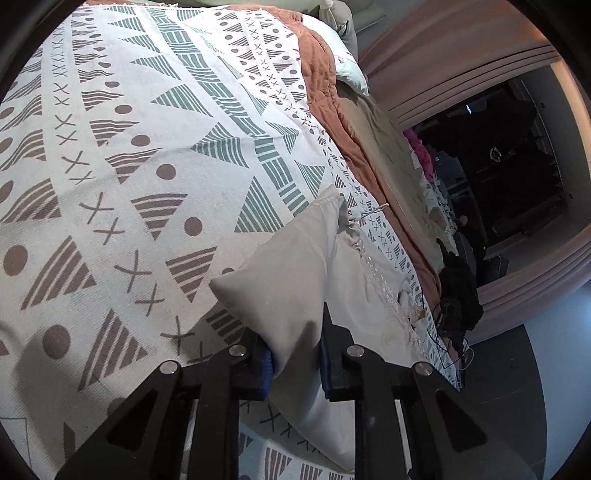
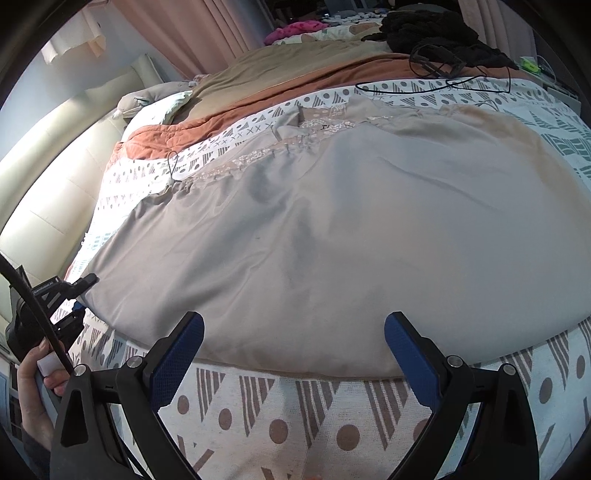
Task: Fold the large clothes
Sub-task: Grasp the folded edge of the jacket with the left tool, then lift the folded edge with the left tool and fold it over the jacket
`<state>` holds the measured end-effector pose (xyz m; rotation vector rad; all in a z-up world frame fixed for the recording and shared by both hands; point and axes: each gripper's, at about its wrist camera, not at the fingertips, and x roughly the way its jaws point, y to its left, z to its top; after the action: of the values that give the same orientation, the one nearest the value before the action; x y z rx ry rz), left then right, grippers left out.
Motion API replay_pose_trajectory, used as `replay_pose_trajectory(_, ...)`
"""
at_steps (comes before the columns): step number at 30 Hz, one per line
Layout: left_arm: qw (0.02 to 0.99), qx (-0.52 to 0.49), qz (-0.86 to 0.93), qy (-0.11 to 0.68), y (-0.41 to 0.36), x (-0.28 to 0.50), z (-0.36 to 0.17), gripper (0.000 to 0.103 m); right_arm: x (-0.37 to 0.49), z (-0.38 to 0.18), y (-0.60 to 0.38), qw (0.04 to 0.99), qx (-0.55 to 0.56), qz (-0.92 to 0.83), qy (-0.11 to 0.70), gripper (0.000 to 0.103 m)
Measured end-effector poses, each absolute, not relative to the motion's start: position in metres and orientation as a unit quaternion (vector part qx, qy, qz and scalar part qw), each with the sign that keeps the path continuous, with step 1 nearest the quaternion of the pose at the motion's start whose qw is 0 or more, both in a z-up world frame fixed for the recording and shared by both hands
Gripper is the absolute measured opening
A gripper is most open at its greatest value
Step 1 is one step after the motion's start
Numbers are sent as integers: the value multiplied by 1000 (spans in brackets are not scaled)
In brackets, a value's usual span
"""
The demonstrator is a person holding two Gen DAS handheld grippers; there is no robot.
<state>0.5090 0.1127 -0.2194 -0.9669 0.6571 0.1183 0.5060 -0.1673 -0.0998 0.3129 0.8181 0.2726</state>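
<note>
A large grey-beige garment [image 2: 332, 229] lies spread flat on the patterned bedspread [image 2: 295, 417], with lace trim along its far edge. My left gripper [image 1: 295, 354] is shut on a corner of the garment [image 1: 291, 288] and holds it pinched between the blue pads. That gripper also shows in the right wrist view [image 2: 79, 291] at the garment's left corner. My right gripper [image 2: 293, 328] is open wide, its fingertips over the garment's near edge, holding nothing.
An orange quilt [image 2: 229, 110] and tan blanket [image 2: 295, 62] lie past the garment. Black clothes and cords [image 2: 436, 33] sit at the far right. Pillows [image 2: 155, 103] and a cream headboard [image 2: 55, 177] are at the left. Curtains [image 1: 461, 62] hang beyond the bed.
</note>
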Motion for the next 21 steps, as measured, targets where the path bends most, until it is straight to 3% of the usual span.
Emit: replay_pose_trajectory(21, 829, -483, 72, 274, 114, 480, -207, 12, 500, -90, -182, 905, 136, 113, 386, 98)
